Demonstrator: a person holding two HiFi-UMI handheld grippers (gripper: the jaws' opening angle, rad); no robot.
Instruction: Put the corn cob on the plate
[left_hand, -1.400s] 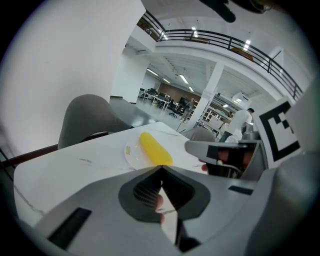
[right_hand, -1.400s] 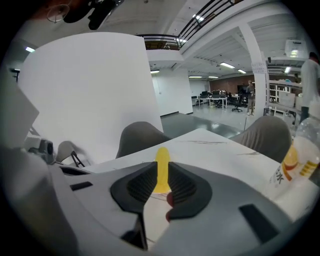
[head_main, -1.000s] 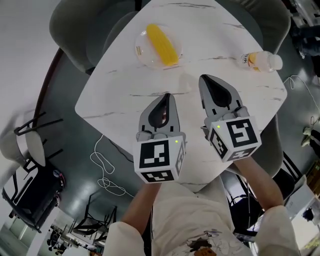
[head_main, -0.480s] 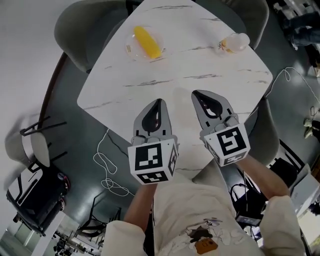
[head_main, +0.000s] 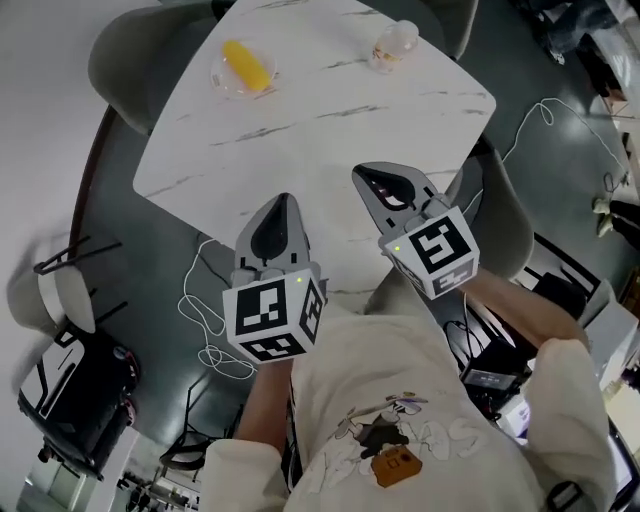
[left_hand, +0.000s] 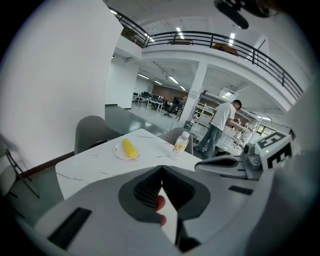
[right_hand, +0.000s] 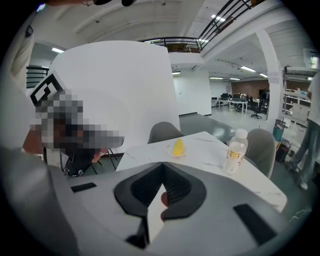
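At table's far corner: corn cob lies on the plate, bottle well apart. Left gripper and right gripper hang by the near edge, jaws pressed together, nothing between. Placement looks done; best to keep both clear of the table.

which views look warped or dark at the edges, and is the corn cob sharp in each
Left gripper view: fisheye, black corners, bowed balcony railing, corn cob sharp. Right gripper view: same round black border, corn cob small but clear. Head view: full frame, no black border, corn cob crisp.
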